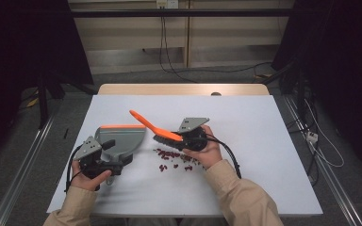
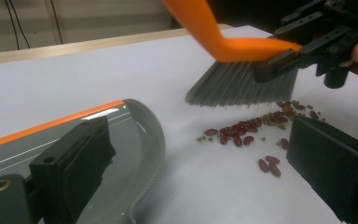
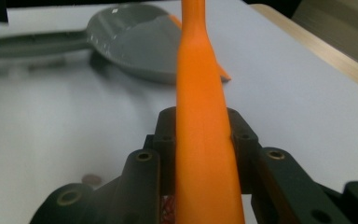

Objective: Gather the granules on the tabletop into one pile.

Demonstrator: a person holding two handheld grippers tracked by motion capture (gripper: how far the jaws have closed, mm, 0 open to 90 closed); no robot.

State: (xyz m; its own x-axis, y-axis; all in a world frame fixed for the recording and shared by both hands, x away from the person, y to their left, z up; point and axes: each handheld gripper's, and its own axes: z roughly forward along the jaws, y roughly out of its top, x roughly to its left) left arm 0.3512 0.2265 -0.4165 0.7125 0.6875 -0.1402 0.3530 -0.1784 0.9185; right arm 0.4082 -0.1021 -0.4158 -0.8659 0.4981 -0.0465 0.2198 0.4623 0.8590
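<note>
Overhead, right gripper (image 1: 185, 136) clamps brush (image 1: 152, 126).

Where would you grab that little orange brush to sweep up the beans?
Best on the flat orange back just above the bristles, where the right tongs already clamp the brush. That part is broad and flat-sided, so two jaws can probably pinch it without it twisting. Come from the side away from the dustpan, so the bristles face the beans and the long handle sticks up clear.
</note>
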